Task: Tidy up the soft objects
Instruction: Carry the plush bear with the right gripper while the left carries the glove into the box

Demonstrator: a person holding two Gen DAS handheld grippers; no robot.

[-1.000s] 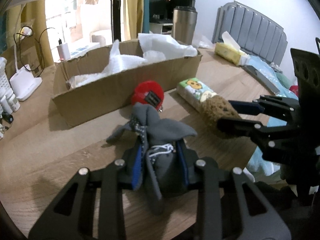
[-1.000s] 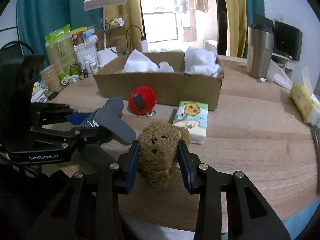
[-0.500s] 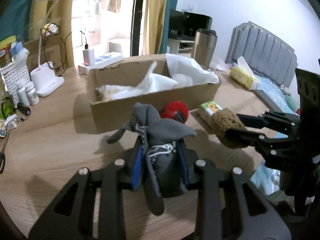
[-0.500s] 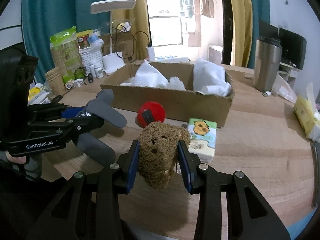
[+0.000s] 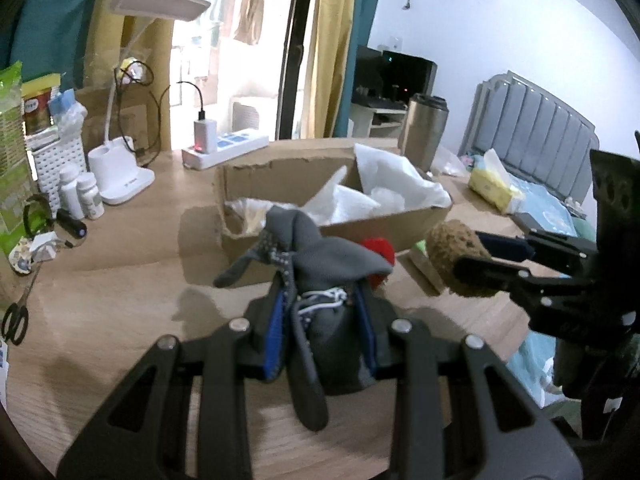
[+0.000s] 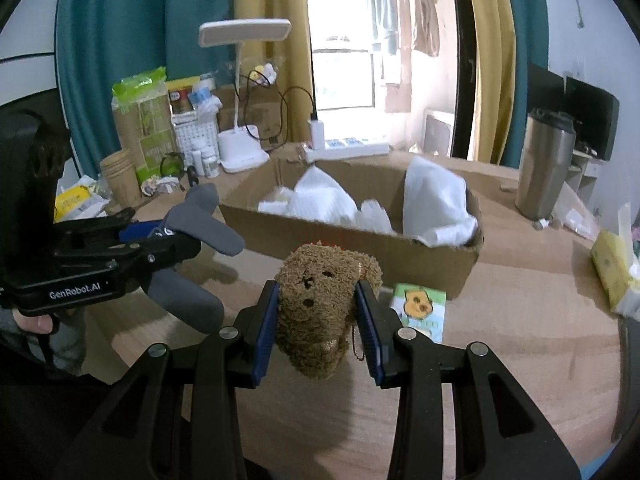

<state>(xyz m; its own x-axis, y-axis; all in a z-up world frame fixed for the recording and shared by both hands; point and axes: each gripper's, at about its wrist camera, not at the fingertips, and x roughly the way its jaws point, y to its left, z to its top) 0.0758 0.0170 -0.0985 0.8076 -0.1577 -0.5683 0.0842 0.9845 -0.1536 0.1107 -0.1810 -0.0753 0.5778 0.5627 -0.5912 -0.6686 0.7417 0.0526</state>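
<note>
My left gripper (image 5: 320, 332) is shut on a grey plush toy (image 5: 320, 264) and holds it in the air in front of the cardboard box (image 5: 280, 232). It also shows in the right wrist view (image 6: 200, 220). My right gripper (image 6: 316, 320) is shut on a brown plush bear (image 6: 320, 300), raised above the table; the bear also shows in the left wrist view (image 5: 456, 256). The box (image 6: 360, 240) holds crumpled white cloths (image 6: 432, 204). A red ball (image 5: 378, 250) lies before the box, partly hidden.
A green tissue pack (image 6: 424, 312) lies before the box. A steel tumbler (image 6: 544, 168) stands at the right, a yellow tissue pack (image 6: 612, 268) at the far right. A white lamp (image 6: 240, 148), power strip (image 6: 344, 148), bottles and scissors (image 5: 18, 316) sit at the left.
Both grippers have risen with their toys and moved toward the box, which I now see more from above. Both grips are unchanged.
</note>
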